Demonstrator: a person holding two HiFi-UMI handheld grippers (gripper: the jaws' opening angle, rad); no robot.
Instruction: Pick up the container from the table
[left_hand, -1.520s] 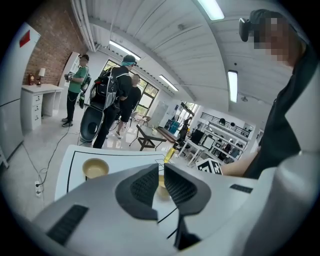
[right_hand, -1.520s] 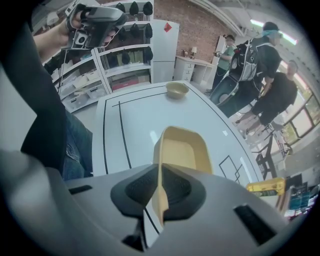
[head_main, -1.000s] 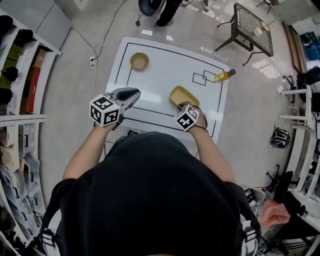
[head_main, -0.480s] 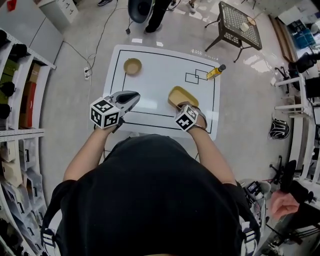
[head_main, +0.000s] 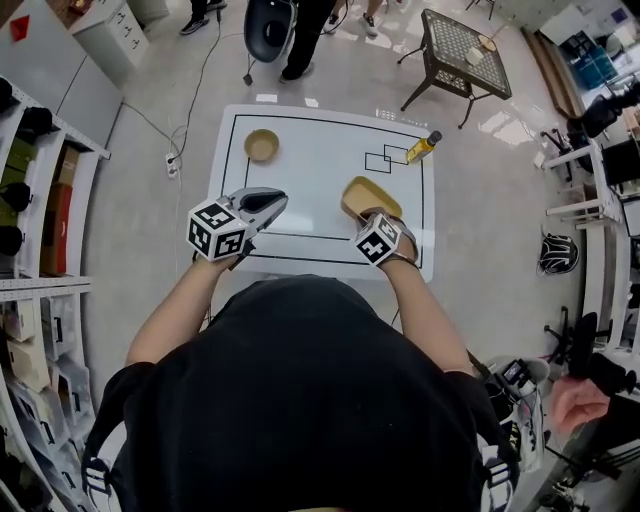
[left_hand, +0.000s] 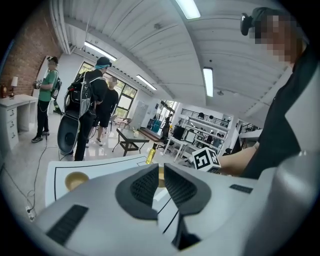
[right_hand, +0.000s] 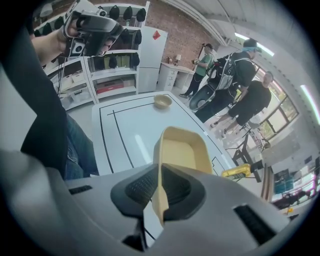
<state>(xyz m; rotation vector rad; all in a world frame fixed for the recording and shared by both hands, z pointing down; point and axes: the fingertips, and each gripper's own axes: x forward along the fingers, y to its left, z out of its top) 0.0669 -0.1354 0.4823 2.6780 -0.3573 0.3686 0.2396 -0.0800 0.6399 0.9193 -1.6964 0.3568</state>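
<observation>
Up it comes; both pairs of tongs ride a touch higher than a second ago, and the container goes with the right pair, so the lift looks under way. The left tongs (head_main: 276, 203) hover over the near-left of the surface (head_main: 320, 150), drawn nearly together on nothing; beyond them the small round bowl (head_main: 262, 146) sits empty; mid-surface the tan container (head_main: 368, 195), empty too, hangs tilted, its near rim pinched in the right tongs (head_main: 373, 213); far right, the yellow bottle (head_main: 421, 148) is dark-capped, contents unclear.
</observation>
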